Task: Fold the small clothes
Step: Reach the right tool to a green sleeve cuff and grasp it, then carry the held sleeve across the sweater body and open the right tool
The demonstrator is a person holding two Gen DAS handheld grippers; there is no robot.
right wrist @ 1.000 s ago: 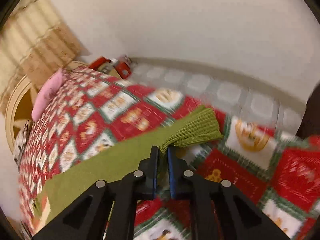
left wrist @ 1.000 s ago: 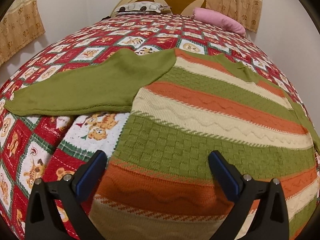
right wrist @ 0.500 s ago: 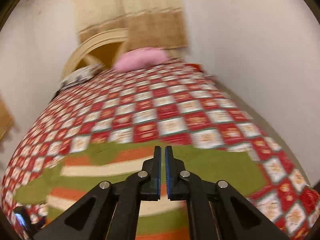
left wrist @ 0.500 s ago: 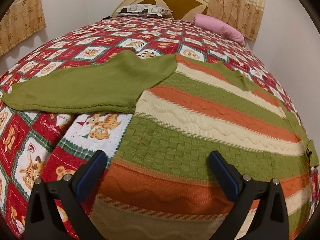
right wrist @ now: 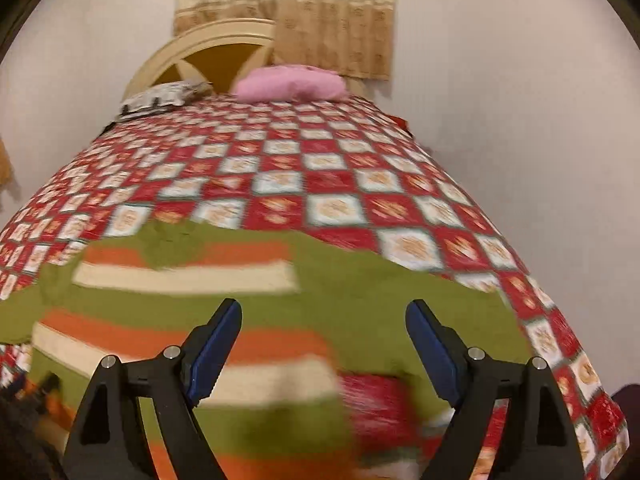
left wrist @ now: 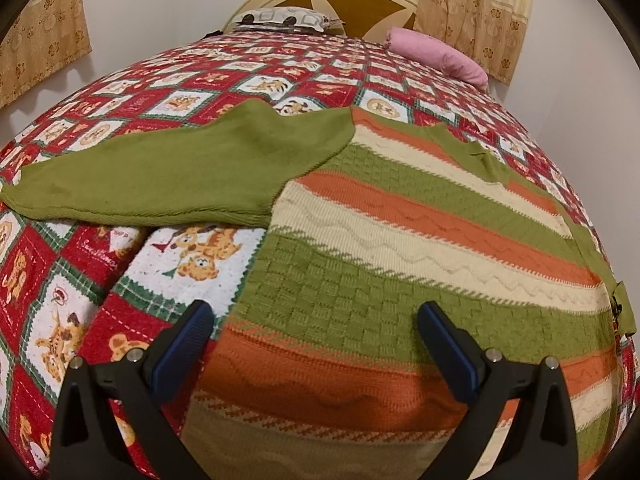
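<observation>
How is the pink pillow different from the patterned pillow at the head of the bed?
The pink pillow is plain and puffy; the patterned pillow is whitish with dark marks and flatter. In the left wrist view, pink lies right, patterned left. Both rest against the headboard.

- left gripper (left wrist: 312,340): pointing downward, its two black fingers with blue pads (left wrist: 184,338) standing wide apart, nothing pressing between them.
- right gripper (right wrist: 324,344): also tilting downward; its jaws have just been opening and are now standing wide, gripping nothing, the view blurring.
</observation>
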